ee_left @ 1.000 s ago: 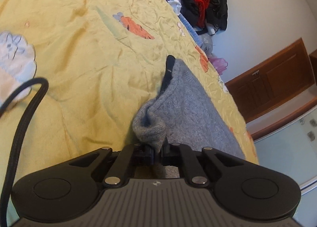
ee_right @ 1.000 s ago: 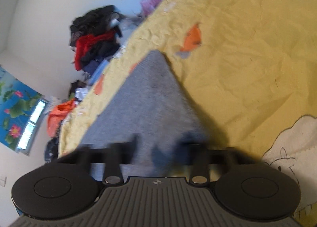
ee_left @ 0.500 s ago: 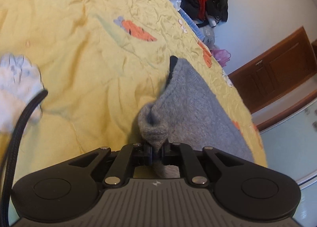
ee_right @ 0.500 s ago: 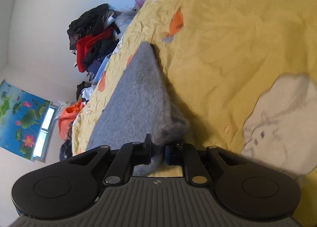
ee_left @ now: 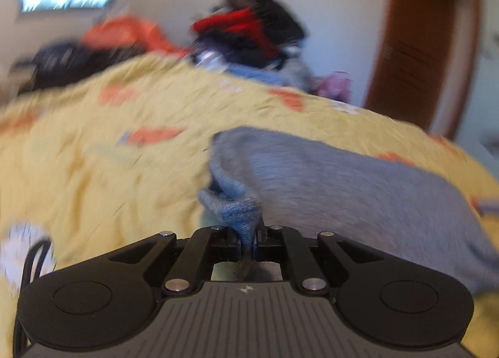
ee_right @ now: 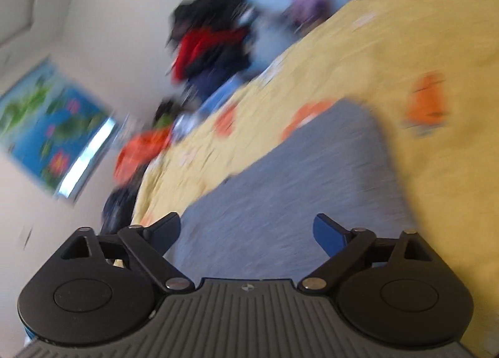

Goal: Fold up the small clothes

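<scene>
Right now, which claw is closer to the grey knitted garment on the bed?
Left. The left claw is pinching a bunched corner of the grey garment; the right claw is opening above it, gripping nothing.

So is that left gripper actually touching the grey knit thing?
Touching. In the left wrist view, the left gripper is shut on a bunched corner of the grey knit garment, fabric pinched between its pads.

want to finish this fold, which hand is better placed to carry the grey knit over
Left. The left gripper is shut on a bunched corner of the grey knit garment. The right gripper is opening, nothing between its fingers.
</scene>
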The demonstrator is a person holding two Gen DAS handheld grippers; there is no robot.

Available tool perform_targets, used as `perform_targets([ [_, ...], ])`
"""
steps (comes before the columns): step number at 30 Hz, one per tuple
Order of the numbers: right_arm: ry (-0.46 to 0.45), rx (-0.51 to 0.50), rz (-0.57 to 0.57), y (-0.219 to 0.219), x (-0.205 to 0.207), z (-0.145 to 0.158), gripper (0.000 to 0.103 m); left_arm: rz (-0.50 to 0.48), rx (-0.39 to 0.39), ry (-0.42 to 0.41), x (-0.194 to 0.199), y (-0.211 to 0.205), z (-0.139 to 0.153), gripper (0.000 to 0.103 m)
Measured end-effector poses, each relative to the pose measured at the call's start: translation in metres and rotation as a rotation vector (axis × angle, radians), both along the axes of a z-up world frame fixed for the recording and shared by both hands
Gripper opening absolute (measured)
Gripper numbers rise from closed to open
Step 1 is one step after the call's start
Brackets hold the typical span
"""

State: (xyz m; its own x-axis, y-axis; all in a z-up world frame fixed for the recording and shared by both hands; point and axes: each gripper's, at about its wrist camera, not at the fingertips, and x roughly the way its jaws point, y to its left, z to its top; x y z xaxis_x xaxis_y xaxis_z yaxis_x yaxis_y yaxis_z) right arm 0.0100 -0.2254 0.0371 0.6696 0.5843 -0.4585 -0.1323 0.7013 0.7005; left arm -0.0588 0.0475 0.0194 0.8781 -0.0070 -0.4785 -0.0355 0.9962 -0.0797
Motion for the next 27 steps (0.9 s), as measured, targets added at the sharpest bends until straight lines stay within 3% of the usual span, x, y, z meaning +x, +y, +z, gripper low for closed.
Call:
perform_targets([
  [2, 0.020, -0.048, 0.152, 0.041, 0.032, 0.006, 0.094, -0.074, 0.121, -0.037, -0.005, -0.026, -0.005, 0.006],
  [4, 0.036, -0.064, 0.272, 0.081, 0.062, 0.010, 0.094, -0.103, 0.156, -0.028, -0.003, -0.037, -0.008, 0.006],
  [9, 0.074, -0.130, 0.460, 0.173, 0.102, 0.015, 0.089, -0.096, 0.043, 0.027, 0.008, -0.019, -0.013, 0.006],
  [12, 0.087, -0.279, 0.514, 0.219, 0.105, 0.009, 0.087, -0.108, 0.033, 0.019, 0.007, -0.018, -0.014, 0.006],
  [14, 0.087, -0.371, 0.536, 0.242, 0.106, -0.002, 0.080, -0.110, 0.024, 0.018, 0.005, -0.018, -0.014, 0.006],
  [19, -0.020, -0.561, 0.624, 0.281, 0.096, -0.004, 0.075, -0.125, -0.014, 0.024, 0.007, -0.013, -0.015, 0.006],
  [22, -0.059, -0.679, 0.638, 0.297, 0.100, -0.015, 0.044, -0.137, -0.010, 0.026, 0.009, -0.013, -0.016, 0.006],
  [23, -0.072, -0.702, 0.636, 0.298, 0.103, -0.020, 0.040, -0.137, -0.007, 0.028, 0.009, -0.013, -0.016, 0.006],
  [26, -0.104, -0.686, 0.625, 0.286, 0.107, -0.021, 0.017, -0.137, -0.003, 0.027, 0.010, -0.012, -0.016, 0.006],
  [27, -0.091, -0.645, 0.616, 0.277, 0.110, -0.019, 0.015, -0.139, 0.006, 0.024, 0.009, -0.013, -0.015, 0.006],
])
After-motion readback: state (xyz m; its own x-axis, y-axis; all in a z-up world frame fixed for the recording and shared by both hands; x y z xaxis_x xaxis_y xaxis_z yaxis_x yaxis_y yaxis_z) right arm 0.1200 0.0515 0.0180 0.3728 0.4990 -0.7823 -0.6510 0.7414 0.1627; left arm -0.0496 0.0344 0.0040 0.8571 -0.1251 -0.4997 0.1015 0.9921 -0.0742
